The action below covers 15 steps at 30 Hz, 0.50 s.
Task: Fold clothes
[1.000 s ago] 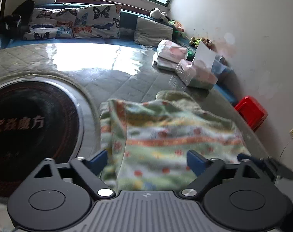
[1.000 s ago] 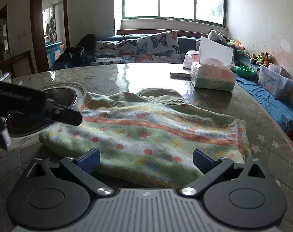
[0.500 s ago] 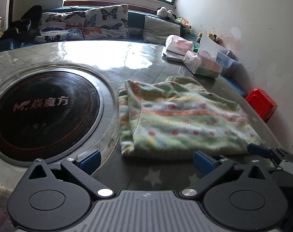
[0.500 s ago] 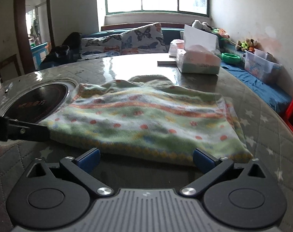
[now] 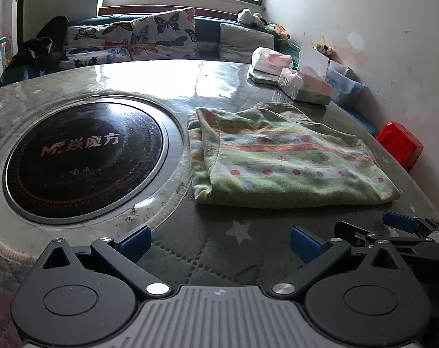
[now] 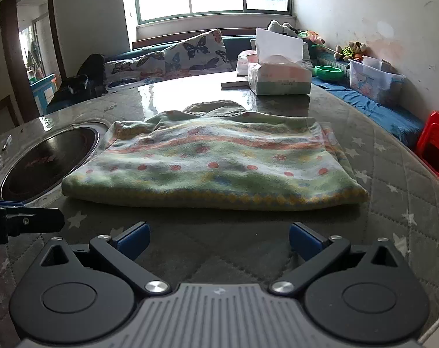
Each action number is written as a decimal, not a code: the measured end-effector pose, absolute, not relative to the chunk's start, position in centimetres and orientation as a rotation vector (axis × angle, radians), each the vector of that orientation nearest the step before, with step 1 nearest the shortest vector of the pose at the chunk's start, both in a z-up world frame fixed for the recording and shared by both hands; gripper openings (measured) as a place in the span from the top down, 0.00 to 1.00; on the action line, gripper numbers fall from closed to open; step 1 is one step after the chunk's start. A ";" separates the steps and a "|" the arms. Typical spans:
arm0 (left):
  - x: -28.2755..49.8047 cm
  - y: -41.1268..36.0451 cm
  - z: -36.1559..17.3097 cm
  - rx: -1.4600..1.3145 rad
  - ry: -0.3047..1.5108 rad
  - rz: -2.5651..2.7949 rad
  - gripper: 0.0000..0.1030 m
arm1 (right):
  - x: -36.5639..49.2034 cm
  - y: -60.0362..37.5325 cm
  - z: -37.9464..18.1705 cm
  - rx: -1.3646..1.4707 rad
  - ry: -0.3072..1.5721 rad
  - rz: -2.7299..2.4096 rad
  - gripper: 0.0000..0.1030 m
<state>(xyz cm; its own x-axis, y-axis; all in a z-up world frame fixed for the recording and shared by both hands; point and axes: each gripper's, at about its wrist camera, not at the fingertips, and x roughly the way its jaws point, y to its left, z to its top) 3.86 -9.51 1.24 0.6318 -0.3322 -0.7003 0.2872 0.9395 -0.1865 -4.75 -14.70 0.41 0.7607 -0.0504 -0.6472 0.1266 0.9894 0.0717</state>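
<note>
Both sets of jaws stand wide apart and grip nothing. The left gripper [image 5: 218,239] and the right gripper [image 6: 218,236] sit low over the table [image 6: 393,203], side by side at its near edge and just short of the garment [image 6: 216,165], so neither blue pad touches cloth. That gap, with the jaws parted, suggests a pause between folds rather than a grasp under way.

The garment, a green fleece piece with orange stripes and red dots, lies flat near the table's middle, its left edge just beside the rim of the round hob [image 5: 83,159] set into the table. It is already doubled: along the left side two layers show, and the near edge is a thick rounded fold. A plain green part pokes out beyond its far edge, seemingly a hood or sleeve not yet tucked in. Lying square to the near edge, it offers each gripper a near corner.

A tissue box [image 6: 279,78] stands well beyond it towards the far right of the table, clear of any fold.

My judgement is that the folding is well along, with perhaps one more fold left. Thick fleece may spring open, so a firm grip on all layers seems wise.
</note>
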 end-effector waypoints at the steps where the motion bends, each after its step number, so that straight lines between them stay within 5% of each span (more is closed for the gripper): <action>1: 3.7 -9.4 1.2 -0.061 0.812 -0.355 0.00 | -4.8 -14.6 0.4 0.110 0.701 -0.097 0.00; 15: 2.4 -9.3 1.3 -0.050 0.807 -0.352 0.00 | -6.0 -14.4 0.9 0.111 0.692 -0.112 0.00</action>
<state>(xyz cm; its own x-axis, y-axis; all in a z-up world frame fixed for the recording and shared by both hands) 2.36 -9.29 1.33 0.6369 -0.3268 -0.6982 0.2887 0.9409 -0.1770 -6.00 -14.39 0.88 0.7646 -0.0657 -0.6412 0.1392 0.9881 0.0647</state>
